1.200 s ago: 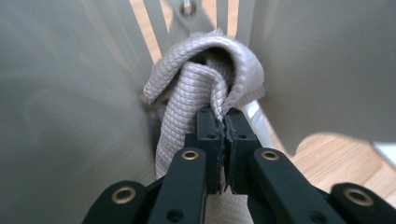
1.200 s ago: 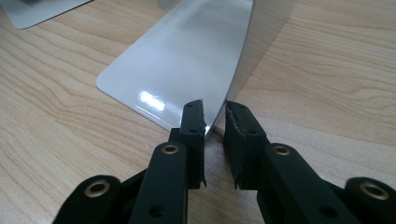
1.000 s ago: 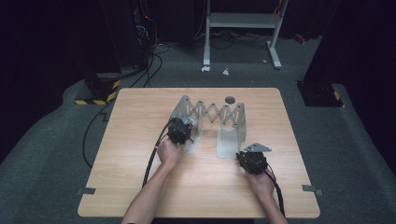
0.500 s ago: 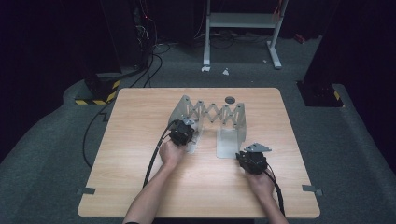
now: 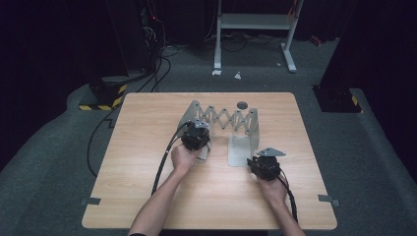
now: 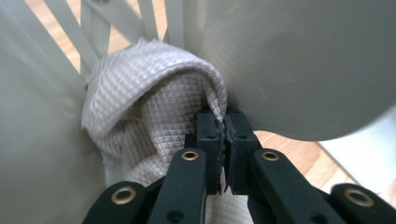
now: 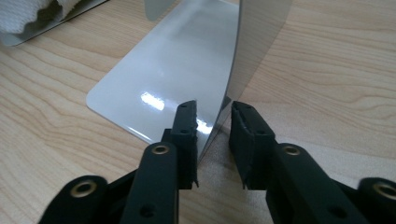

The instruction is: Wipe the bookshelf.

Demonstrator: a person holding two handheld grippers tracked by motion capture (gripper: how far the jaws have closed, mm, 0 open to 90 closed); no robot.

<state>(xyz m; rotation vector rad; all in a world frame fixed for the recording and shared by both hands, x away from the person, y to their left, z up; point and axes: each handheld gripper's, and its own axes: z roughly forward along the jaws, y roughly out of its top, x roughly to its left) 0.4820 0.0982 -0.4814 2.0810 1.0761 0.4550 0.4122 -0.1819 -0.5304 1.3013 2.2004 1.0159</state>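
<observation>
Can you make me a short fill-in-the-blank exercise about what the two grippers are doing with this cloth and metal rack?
1. The left gripper is shut on a quilted white ____.
2. The right gripper has its jaws on either side of the rack's upright end ____.
3. The rack stands on a ____ table.

Missing words: cloth; plate; wooden

Far of your rack: small dark disc (image 5: 242,104) on the wooden table (image 5: 147,128) | far floor: grey metal stand (image 5: 255,29) | far left: black-and-yellow striped block (image 5: 101,101), black cables (image 5: 157,64) on grey carpet (image 5: 44,162)
</observation>
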